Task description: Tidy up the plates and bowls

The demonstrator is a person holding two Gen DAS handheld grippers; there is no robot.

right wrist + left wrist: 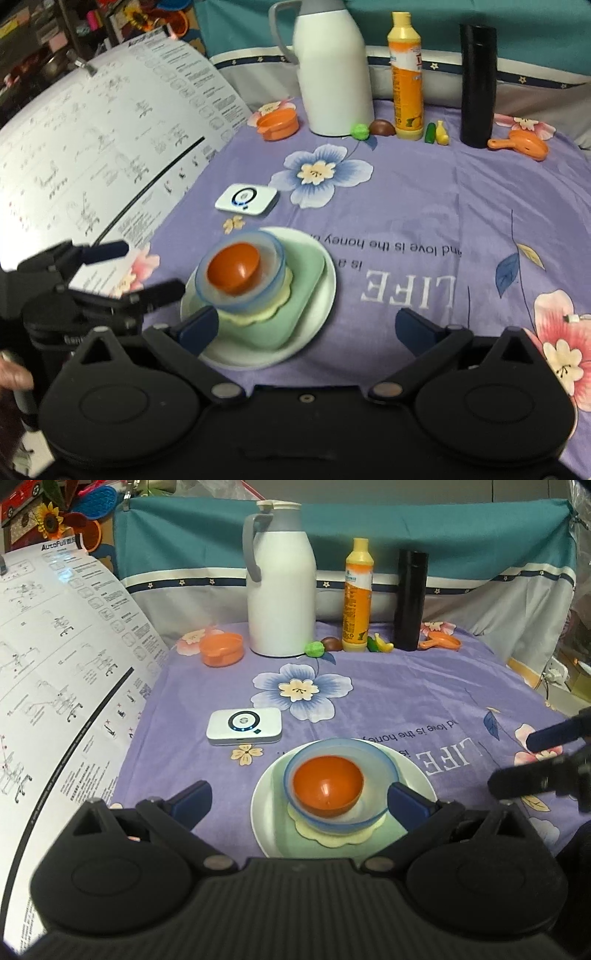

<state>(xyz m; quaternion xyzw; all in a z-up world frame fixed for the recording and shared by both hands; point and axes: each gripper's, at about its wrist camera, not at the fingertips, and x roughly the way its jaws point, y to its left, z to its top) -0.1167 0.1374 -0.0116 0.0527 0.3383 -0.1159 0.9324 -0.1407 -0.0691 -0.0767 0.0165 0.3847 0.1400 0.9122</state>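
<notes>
A stack stands on the purple flowered cloth: a white round plate [264, 805] [317, 306], a pale green square plate [303, 280], a cream scalloped saucer [340, 836] [282, 291], a clear blue bowl [376, 760] [273, 243] and an orange bowl [327, 781] [234, 267] on top. My left gripper [299, 799] is open and empty, its fingers either side of the stack's near part. My right gripper [308, 326] is open and empty, just right of the stack. Each gripper shows in the other's view, the right [532, 760] and the left [144, 269].
At the back stand a white jug [280, 587], a yellow bottle [357, 598], a black flask [410, 602], an orange tub [221, 649], an orange scoop [441, 641] and small toy fruits [315, 649]. A white device [243, 725] lies beyond the stack. A printed sheet [55, 686] rises at left.
</notes>
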